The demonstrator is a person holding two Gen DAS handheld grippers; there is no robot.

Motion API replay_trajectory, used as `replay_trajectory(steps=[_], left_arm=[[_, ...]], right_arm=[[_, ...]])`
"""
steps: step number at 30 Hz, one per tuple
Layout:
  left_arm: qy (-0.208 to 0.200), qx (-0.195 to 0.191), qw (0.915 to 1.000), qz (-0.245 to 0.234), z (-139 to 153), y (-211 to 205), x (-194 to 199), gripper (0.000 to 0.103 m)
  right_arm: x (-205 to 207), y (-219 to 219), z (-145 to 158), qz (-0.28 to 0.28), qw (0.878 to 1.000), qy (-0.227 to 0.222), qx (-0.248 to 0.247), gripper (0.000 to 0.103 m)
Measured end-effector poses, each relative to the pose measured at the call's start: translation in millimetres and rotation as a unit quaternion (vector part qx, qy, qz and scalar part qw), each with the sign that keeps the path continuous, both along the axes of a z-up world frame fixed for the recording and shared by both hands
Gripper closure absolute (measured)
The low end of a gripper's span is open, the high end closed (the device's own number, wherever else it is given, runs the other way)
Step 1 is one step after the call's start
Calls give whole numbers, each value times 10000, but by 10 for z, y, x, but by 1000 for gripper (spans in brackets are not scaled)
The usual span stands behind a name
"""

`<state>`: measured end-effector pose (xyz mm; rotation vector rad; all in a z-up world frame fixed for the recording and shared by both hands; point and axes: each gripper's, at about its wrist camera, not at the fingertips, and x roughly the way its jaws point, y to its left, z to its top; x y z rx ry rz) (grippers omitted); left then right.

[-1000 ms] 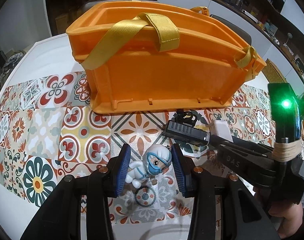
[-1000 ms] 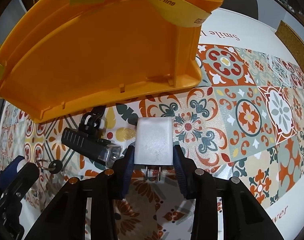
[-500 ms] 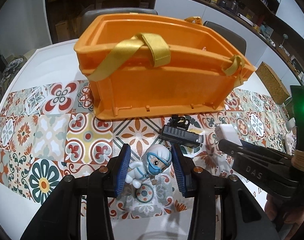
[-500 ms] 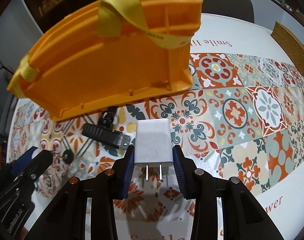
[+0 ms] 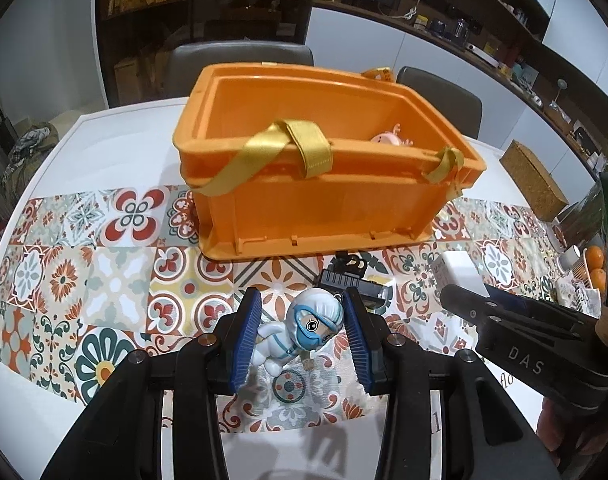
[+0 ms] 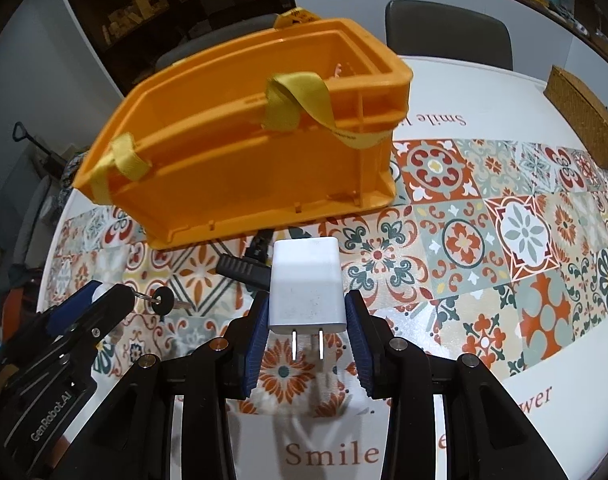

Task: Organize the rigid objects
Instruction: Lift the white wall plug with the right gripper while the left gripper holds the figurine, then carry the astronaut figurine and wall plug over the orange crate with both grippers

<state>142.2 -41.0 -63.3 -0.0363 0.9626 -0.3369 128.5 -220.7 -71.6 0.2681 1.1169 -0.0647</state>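
Observation:
My left gripper (image 5: 304, 334) is shut on a white and blue toy figure (image 5: 304, 330) with a keyring hanging below it, held above the tablecloth. My right gripper (image 6: 307, 330) is shut on a white plug charger (image 6: 305, 286), prongs toward the camera; the charger also shows in the left wrist view (image 5: 460, 276). The orange crate (image 5: 320, 208) with yellow straps stands beyond both grippers; a pink toy (image 5: 390, 138) lies inside it. A black bike light (image 5: 354, 280) lies on the cloth in front of the crate.
The table has a patterned tile cloth (image 5: 104, 292). A woven box (image 6: 584, 116) stands at the far right. Oranges (image 5: 596, 268) sit at the right edge. Two chairs (image 5: 240, 54) stand behind the table.
Both grippers have risen and pulled back from the crate with their objects; the crate looks smaller and its inside now shows.

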Motion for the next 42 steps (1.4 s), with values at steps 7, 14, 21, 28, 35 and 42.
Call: replay_trajectory(steps=[7, 14, 21, 28, 35, 42], left_arm=[[-201, -70, 9998, 19, 195, 50, -5, 61], [-444, -78, 9990, 11, 388, 60, 15, 61], [-649, -90, 9978, 37, 564, 73, 51, 61], [-783, -109, 9969, 55, 715, 106, 130, 61], [-903, -126, 9958, 57, 855, 96, 236, 61], [-1072, -113, 9942, -48, 1012, 41, 352, 61]], right_arm=[[-1, 60, 197, 74, 9997, -244, -16, 65], [7, 123, 393, 154, 9987, -494, -17, 65], [37, 175, 564, 253, 9972, -698, -16, 65], [106, 183, 699, 278, 9958, -876, 29, 65], [204, 185, 813, 315, 9945, -999, 77, 65], [309, 193, 980, 359, 9924, -1177, 49, 65]])
